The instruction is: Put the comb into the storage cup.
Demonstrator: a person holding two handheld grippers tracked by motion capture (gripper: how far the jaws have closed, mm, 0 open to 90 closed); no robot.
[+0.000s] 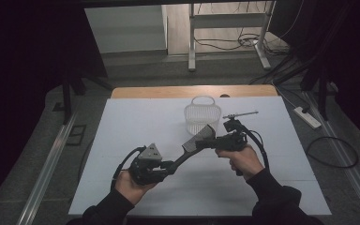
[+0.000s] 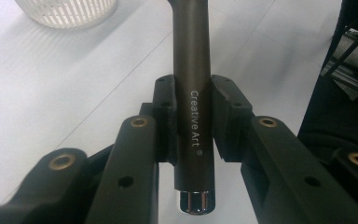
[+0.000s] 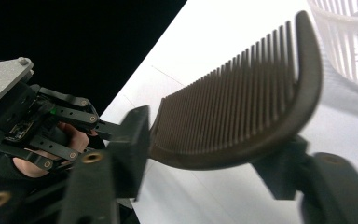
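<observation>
A dark comb [image 1: 193,144] is held off the white table [image 1: 122,140] between both hands. My left gripper [image 1: 171,165] is shut on its round handle [image 2: 193,70], which bears the words "Creative Art" and ends in a chrome cap. My right gripper [image 1: 205,140] has the toothed head [image 3: 242,107] between its jaws, one pad against the curved spine and the other at the teeth. In the right gripper view, my left gripper [image 3: 107,128] and the hand that holds it are farther back on the left.
A white slatted basket [image 1: 199,117] stands just behind the comb, near the table's far middle; it is also in the gripper views [image 2: 65,9] [image 3: 349,42]. A thin metal rod [image 1: 241,114] lies to its right. Dark floor, cables and a power strip [image 1: 308,117] surround the table.
</observation>
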